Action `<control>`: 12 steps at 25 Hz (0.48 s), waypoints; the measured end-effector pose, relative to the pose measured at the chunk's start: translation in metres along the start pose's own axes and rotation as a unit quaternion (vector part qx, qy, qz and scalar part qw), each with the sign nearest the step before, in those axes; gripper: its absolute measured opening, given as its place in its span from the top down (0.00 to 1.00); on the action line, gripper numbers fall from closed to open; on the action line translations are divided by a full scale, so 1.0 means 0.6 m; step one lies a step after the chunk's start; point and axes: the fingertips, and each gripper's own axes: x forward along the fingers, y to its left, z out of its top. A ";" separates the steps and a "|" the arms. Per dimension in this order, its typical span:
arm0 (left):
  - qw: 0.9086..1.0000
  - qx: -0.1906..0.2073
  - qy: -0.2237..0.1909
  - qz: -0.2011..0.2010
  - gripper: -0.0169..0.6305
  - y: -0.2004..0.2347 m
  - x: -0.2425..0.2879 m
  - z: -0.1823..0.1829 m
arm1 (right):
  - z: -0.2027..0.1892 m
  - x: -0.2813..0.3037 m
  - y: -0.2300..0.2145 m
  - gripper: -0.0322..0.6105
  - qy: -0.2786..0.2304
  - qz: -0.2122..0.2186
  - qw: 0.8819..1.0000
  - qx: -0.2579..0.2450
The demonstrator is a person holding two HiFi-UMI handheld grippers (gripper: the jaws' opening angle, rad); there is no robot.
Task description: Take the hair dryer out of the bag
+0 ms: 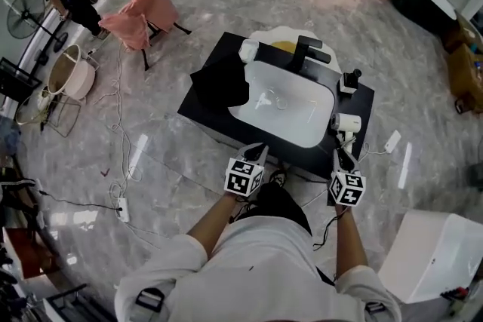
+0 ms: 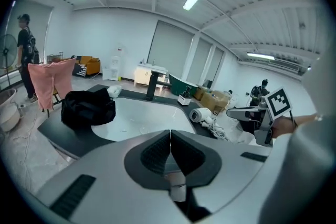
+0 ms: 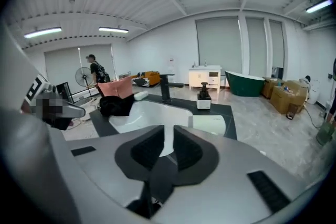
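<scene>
Operator's white shirt (image 1: 256,268) fills the bottom of the head view, both arms out front. Left gripper (image 1: 256,152): jaws fully closed, pads touching, nothing in them. Right gripper (image 1: 343,158): jaws a narrow slit apart, empty. Both hover at the near edge of the black counter (image 1: 204,113). White hair dryer (image 1: 347,123) lies on the counter's right front corner, just beyond the right gripper, not touching it, out of the bag. Black bag (image 1: 220,83) sits slumped at the left rim of the white basin (image 1: 294,117), well apart from the dryer. Black faucet (image 1: 302,53) behind the basin.
</scene>
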 end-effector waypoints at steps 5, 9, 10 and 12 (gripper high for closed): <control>0.999 -0.027 -0.035 0.012 0.94 -0.021 -0.059 -0.028 | 0.000 -0.028 0.120 0.95 0.001 0.057 0.997 -0.043; 0.997 -0.042 -0.051 0.028 0.94 -0.030 -0.091 -0.041 | 0.003 -0.033 0.200 0.95 0.010 0.122 0.990 -0.070; 0.997 -0.046 -0.055 0.033 0.94 -0.031 -0.096 -0.041 | 0.008 -0.034 0.216 0.95 0.007 0.135 0.988 -0.079; 0.996 -0.051 -0.063 0.044 0.94 -0.034 -0.104 -0.038 | 0.023 -0.037 0.244 0.95 -0.005 0.158 0.982 -0.101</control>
